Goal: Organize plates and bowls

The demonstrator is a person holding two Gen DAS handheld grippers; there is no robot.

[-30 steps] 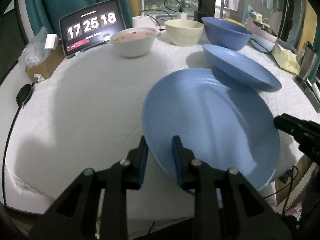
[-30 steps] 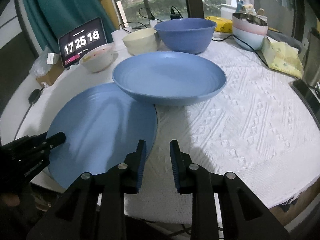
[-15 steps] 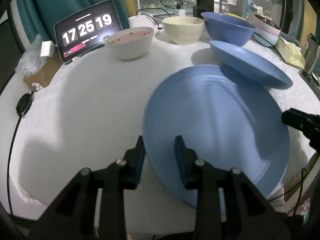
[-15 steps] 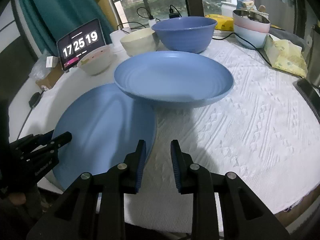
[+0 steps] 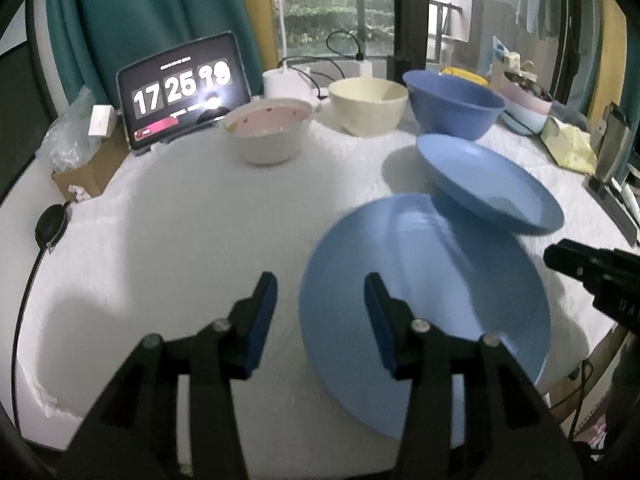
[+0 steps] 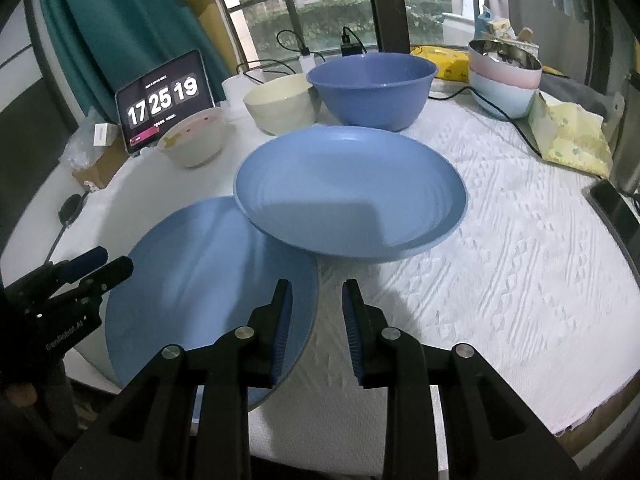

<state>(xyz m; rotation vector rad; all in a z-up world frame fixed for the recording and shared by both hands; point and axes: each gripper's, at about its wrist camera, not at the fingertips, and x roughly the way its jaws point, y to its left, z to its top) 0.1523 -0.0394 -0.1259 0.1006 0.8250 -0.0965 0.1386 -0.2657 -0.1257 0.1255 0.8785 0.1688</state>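
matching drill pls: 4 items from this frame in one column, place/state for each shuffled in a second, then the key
Items
1. flat blue plate
2. deep blue plate
3. cream bowl
4. left gripper

Places/states
A. between the white bowl and the big blue bowl
B. open, pads off the plate rim
C. hangs over the near table edge
D. its rim overlaps the flat plate's far edge

Pairs: 1-C, 2-D, 3-A, 4-B

Bare cloth left of plates
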